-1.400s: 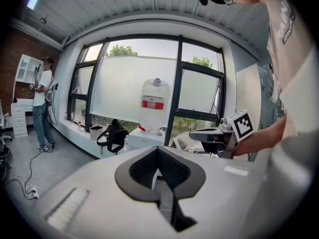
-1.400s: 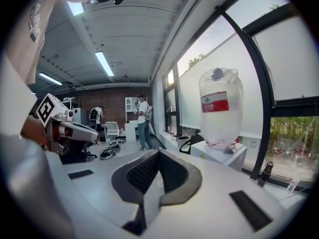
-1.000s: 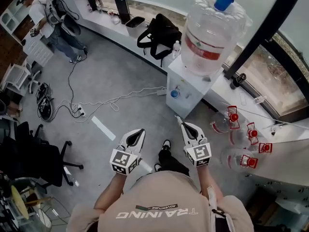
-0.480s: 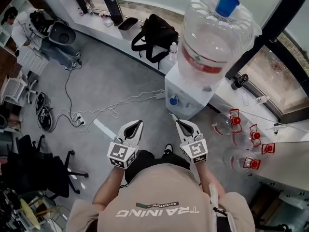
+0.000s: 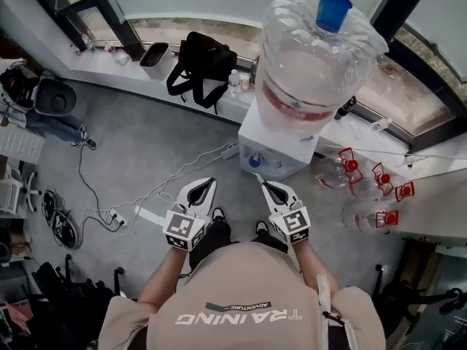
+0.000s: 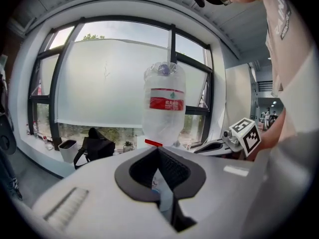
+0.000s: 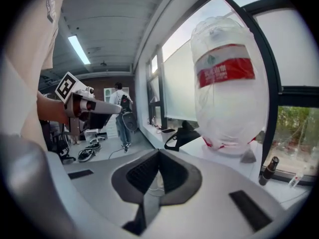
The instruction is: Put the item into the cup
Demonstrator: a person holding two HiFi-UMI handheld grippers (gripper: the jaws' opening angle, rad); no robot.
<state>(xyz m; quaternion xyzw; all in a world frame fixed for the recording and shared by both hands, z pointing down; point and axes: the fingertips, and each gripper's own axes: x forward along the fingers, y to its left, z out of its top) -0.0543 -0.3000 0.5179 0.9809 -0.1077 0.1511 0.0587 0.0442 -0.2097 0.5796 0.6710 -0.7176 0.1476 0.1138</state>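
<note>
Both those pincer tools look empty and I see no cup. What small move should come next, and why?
Probably a short step closer to the water dispenser. The left gripper and right gripper are both shut on nothing, pointing towards it, and no cup or item shows in any view, so there is nothing to grasp yet.

Ahead of the left gripper [image 6: 158,150]'s jaws, the water dispenser [image 5: 281,152] under the big bottle [image 6: 164,106] is almost wholly hidden behind the gripper's own body. The right gripper [image 7: 159,151]'s body covers most of it likewise. Far left of the right jaws, a distant person [image 7: 119,109] is too small to make out. Beyond the left jaws, the bits [image 5: 120,55] on the window ledge [image 5: 95,63] are too small to tell.
</note>
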